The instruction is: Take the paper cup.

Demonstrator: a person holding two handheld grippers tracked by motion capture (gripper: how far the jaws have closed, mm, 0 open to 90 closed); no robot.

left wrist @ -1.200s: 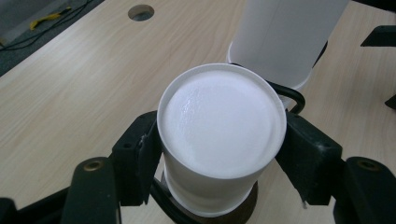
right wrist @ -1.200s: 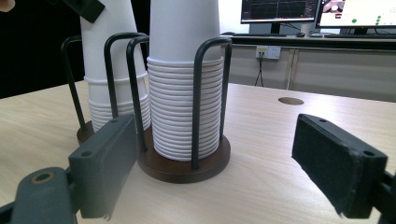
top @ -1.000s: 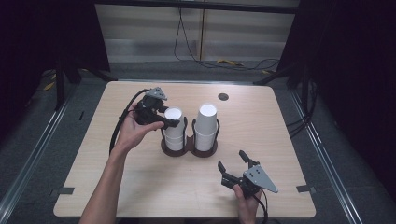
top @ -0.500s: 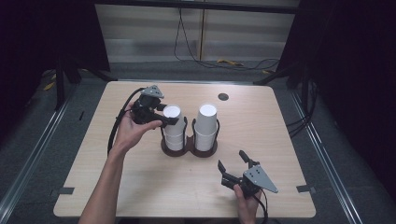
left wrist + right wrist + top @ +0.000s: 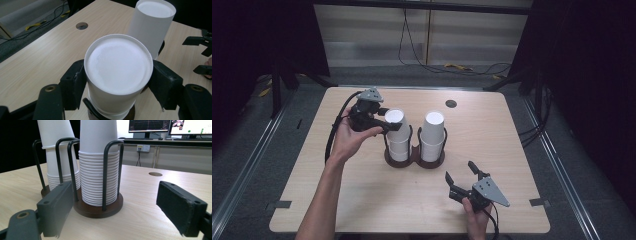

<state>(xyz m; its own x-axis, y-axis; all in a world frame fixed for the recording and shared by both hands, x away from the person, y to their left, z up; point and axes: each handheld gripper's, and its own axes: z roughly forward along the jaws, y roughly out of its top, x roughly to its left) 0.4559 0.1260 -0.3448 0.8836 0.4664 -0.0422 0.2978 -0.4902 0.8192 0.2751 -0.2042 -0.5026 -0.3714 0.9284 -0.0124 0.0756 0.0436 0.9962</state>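
From the high view, the left claw (image 5: 384,120) grips the top cup (image 5: 396,121) of the left stack, and the right claw (image 5: 462,172) rests open on the table (image 5: 512,135), near the cup holder (image 5: 414,159).

In the left gripper view, both pads press the cup (image 5: 118,67); the second stack (image 5: 152,22) stands just beyond.

In the right gripper view, the jaws stand wide apart, with the holder (image 5: 97,207) ahead of them.
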